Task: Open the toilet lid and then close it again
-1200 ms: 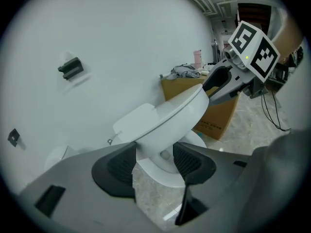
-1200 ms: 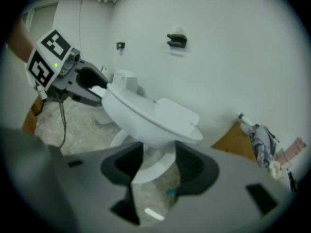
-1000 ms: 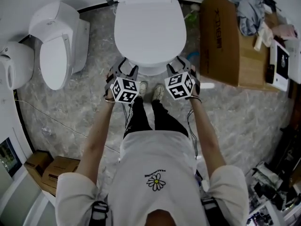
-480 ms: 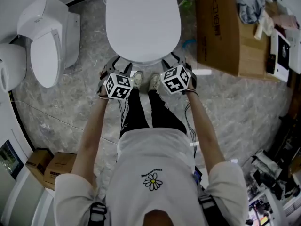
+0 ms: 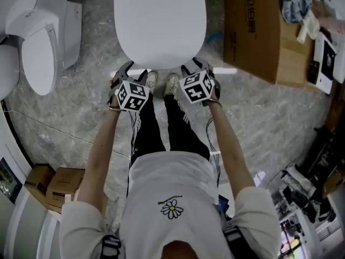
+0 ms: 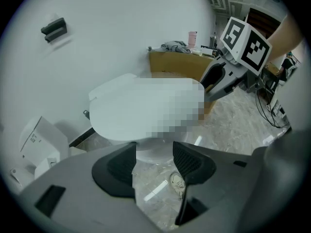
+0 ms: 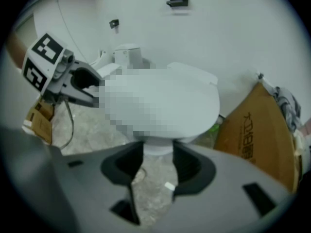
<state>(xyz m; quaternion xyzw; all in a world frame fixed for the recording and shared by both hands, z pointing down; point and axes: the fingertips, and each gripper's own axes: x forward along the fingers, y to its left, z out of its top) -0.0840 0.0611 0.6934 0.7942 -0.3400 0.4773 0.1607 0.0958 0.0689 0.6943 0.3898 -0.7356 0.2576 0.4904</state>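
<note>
Grey marbled floor (image 5: 70, 117) underfoot, left gripper (image 5: 133, 73) and right gripper (image 5: 197, 68) gape empty just before the closed glossy white plastic toilet lid (image 5: 160, 20): stiff, light, probably slippery, best lifted under its front edge.

A: toilet lid (image 5: 160, 20) status?
B: Shut. White, smooth oval, lying flat on the bowl (image 6: 154, 152). Top centre of head view, rounded front end pointing down-frame.
A: Tilt?
B: None visible.
</note>
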